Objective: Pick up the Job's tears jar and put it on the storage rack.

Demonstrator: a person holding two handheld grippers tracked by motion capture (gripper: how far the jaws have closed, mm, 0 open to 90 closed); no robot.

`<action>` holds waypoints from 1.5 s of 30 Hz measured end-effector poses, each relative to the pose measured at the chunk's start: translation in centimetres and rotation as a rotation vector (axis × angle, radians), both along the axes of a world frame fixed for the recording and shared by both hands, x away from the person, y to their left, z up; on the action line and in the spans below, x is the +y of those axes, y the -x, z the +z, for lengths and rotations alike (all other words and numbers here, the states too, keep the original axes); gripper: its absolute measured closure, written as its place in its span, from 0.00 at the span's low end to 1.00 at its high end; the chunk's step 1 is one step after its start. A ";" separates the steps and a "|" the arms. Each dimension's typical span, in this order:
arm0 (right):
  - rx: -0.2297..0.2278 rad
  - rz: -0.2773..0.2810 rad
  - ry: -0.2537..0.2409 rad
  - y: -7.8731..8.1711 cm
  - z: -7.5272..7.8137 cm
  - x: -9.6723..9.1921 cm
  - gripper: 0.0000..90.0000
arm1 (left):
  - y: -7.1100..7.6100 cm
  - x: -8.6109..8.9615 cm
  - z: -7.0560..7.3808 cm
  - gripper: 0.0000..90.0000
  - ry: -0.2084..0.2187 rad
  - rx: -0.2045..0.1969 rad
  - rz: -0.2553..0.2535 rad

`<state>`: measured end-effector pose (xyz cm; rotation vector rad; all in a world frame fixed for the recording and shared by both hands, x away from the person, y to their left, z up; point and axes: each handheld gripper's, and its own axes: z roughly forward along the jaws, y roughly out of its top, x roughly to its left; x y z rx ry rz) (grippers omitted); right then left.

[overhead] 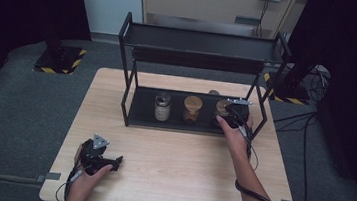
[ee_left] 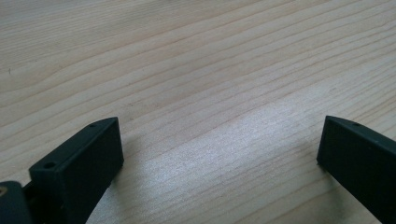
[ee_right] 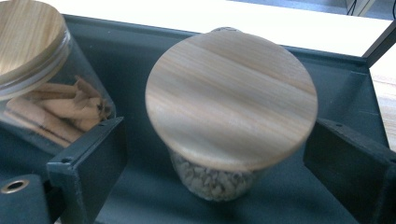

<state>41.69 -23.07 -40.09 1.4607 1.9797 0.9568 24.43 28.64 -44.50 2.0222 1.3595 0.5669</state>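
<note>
the right claw (overhead: 236, 112) reaches into the lower tray of the black rack (overhead: 137, 119) that stands on the wooden surface (overhead: 175, 155). its jaws stand wide on either side of the right-hand jar (ee_right: 219, 182), a clear jar of pale pebbly bits under a round wooden lid (ee_right: 231, 98). in the right gripper view neither pad touches the jar, so it stands free on the tray floor, upright. just beside it stands the middle jar (ee_right: 51, 109), which holds cinnamon-like sticks and also has a wooden lid. a third jar (overhead: 162, 107) with a dark lid stands farther left in the same tray. the left claw (overhead: 109, 162) rests low at the near left of the surface, jaws spread wide with only bare wood between them.
</note>
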 end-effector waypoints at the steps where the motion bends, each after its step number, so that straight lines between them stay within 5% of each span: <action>1: -0.002 0.002 0.000 0.2 0.0 -0.1 0.07 | 0.0 0.0 0.0 0.00 0.000 0.000 0.000; 45: -0.053 0.053 -0.014 4.7 1.0 -1.6 0.05 | 0.0 0.0 0.0 0.00 0.000 0.000 0.000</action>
